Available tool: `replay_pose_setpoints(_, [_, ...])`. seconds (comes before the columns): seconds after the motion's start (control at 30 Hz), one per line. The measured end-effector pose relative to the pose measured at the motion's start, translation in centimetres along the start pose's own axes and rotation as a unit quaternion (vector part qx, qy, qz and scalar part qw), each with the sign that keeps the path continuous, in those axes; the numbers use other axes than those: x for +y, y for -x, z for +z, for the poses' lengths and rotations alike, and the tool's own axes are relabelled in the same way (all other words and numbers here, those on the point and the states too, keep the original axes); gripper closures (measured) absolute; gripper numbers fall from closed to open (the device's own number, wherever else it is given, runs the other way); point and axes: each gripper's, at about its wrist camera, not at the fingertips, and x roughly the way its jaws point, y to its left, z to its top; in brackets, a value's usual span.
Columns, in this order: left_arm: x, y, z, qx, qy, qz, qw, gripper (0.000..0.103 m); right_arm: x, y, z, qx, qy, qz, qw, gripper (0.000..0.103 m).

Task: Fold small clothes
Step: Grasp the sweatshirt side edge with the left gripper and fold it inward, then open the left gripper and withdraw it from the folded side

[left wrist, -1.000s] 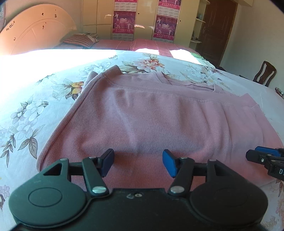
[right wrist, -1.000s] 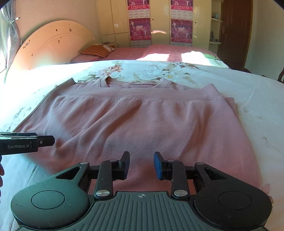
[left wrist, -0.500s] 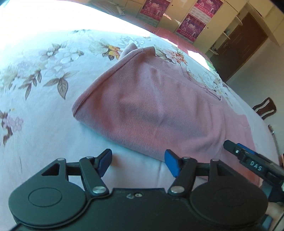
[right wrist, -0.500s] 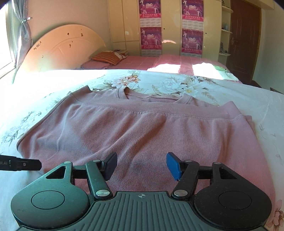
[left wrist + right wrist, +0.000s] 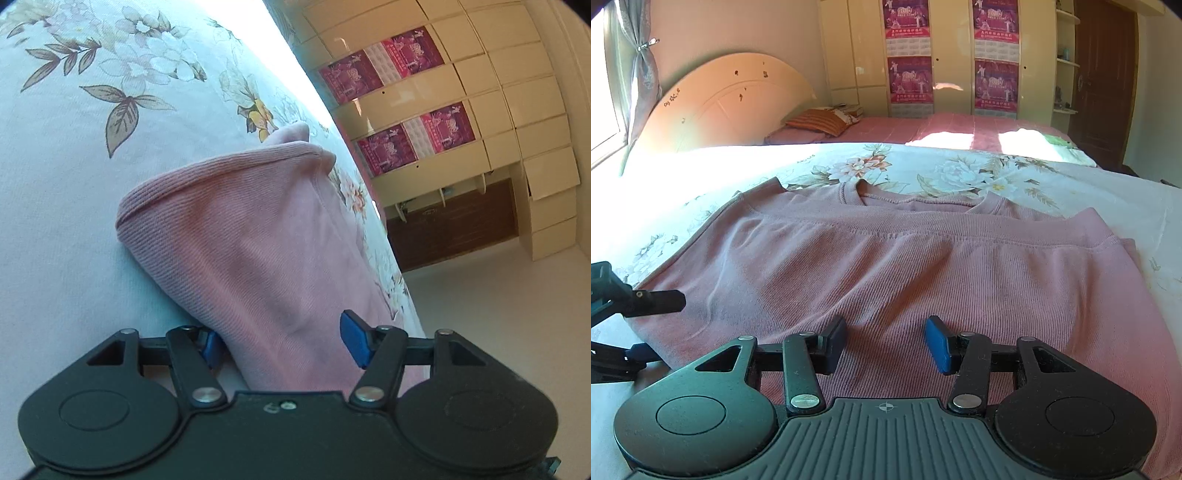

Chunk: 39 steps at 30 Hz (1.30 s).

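- One pink ribbed sweater lies flat on the floral bedsheet, neckline toward the far side, lower part folded up over the body.
- Left tool: jaws spread wide, straddling the sweater's near left corner; one blue pad sits at the fabric's outer edge, the other over the cloth. The cloth lies between the pads without being pinched.
- Right tool: jaws spread wide, hovering at the sweater's near edge at mid-width, holding nothing.
- In the right wrist view, the left tool appears at the left border, one finger over the sweater corner, one under it.
- Beyond the bed: a second bed with a pink cover, a striped pillow, a cream wardrobe bearing magenta posters, and a dark door.
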Motion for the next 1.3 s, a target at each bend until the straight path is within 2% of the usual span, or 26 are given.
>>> replay_pose_setpoints(0.07, [-0.1,-0.5,0.1,-0.014,0.004,-0.002,0.9999,0.045,0.0,-0.2,0.4,-0.007,0.001,-0.001,1.000,0.055])
replay_pose_setpoints(0.13, [0.2,-0.9,0.4,-0.025,0.010,0.008,0.9996,0.063,0.1,-0.5,0.7,-0.013,0.007,-0.005,1.000,0.055])
replay_pose_setpoints(0.17, [0.5,-1.0,0.4,-0.027,0.017,0.014,0.9994,0.079,0.3,-0.9,0.7,-0.013,0.015,-0.011,1.000,0.055])
replay_pose_setpoints(0.2, [0.9,-1.1,0.5,-0.027,0.024,0.017,0.9992,0.085,0.5,-1.3,0.5,-0.011,0.025,-0.017,0.999,0.055])
replay_pose_setpoints(0.3, [0.8,-0.9,0.6,-0.029,0.019,0.019,0.9992,0.089,1.1,-2.7,-0.7,0.000,0.054,-0.031,0.998,0.055])
replay_pose_setpoints(0.37, [-0.1,-0.7,0.5,-0.034,-0.001,0.032,0.9989,0.091,2.0,-3.1,-1.6,-0.013,0.088,-0.045,0.995,0.054])
replay_pose_setpoints(0.43, [-1.2,-0.4,0.6,-0.038,-0.021,0.035,0.9984,0.092,2.2,-3.2,-2.2,-0.022,0.096,-0.054,0.994,0.054])
replay_pose_setpoints(0.57, [-5.7,1.1,0.7,-0.049,-0.125,0.020,0.9907,0.093,1.8,-3.2,-2.0,-0.017,0.078,-0.047,0.996,0.054])
replay_pose_setpoints(0.63, [-9.0,1.5,0.3,-0.052,-0.191,0.003,0.9802,0.093,0.4,-2.2,-1.2,-0.010,0.021,-0.018,1.000,0.054])
replay_pose_setpoints(0.7, [-12.5,1.5,-0.8,-0.049,-0.255,-0.022,0.9654,0.093,-1.5,0.0,-0.9,-0.026,-0.050,-0.001,0.998,0.054])
replay_pose_setpoints(0.83, [-18.1,-0.5,-5.0,-0.008,-0.345,-0.067,0.9361,0.093,-4.9,4.5,-2.0,-0.044,-0.131,-0.015,0.990,0.054])
replay_pose_setpoints(0.87, [-19.2,-1.3,-6.5,0.006,-0.368,-0.073,0.9268,0.093,-5.7,5.3,-2.3,-0.044,-0.138,-0.021,0.989,0.054])
replay_pose_setpoints(0.93, [-20.8,-3.1,-9.4,0.029,-0.398,-0.078,0.9136,0.093,-7.4,6.6,-2.9,-0.045,-0.141,-0.040,0.988,0.054])
replay_pose_setpoints(1.1, [-22.2,-8.4,-17.5,0.095,-0.458,-0.065,0.8814,0.093,-13.1,8.6,-3.7,-0.043,-0.166,-0.064,0.983,0.053])
replay_pose_setpoints(1.17, [-22.0,-10.1,-20.3,0.117,-0.486,-0.045,0.8649,0.092,-15.6,9.2,-4.1,-0.039,-0.183,-0.067,0.980,0.053])
replay_pose_setpoints(1.27, [-21.4,-10.7,-22.7,0.128,-0.515,-0.021,0.8476,0.084,-18.9,9.9,-4.8,-0.036,-0.215,-0.050,0.975,0.053])
replay_pose_setpoints(1.3, [-21.4,-10.3,-23.2,0.128,-0.532,-0.017,0.8366,0.078,-19.7,10.2,-4.8,-0.036,-0.223,-0.043,0.973,0.053])
